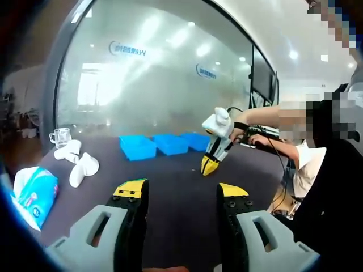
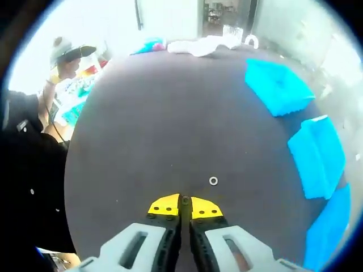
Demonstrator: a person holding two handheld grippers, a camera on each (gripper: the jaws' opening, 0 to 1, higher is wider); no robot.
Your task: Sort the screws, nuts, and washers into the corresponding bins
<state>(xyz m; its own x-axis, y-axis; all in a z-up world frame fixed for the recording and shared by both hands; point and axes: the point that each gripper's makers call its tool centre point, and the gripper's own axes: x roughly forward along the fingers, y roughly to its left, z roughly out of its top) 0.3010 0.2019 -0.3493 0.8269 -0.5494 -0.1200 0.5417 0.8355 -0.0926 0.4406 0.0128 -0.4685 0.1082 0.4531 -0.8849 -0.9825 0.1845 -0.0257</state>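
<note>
Gripping a small part (image 2: 185, 199), right gripper (image 2: 185, 205).

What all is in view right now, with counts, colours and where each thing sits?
bins: three, blue, in a row at the table's far side
washer: one, silver, on the table just ahead of the right gripper
table: one, dark
glass mug: one, clear, far left
white objects: a few, near the mug
tissue pack: one, blue and white, left edge
left gripper: jaws apart
right gripper: yellow tips closed on a small dark piece
</note>
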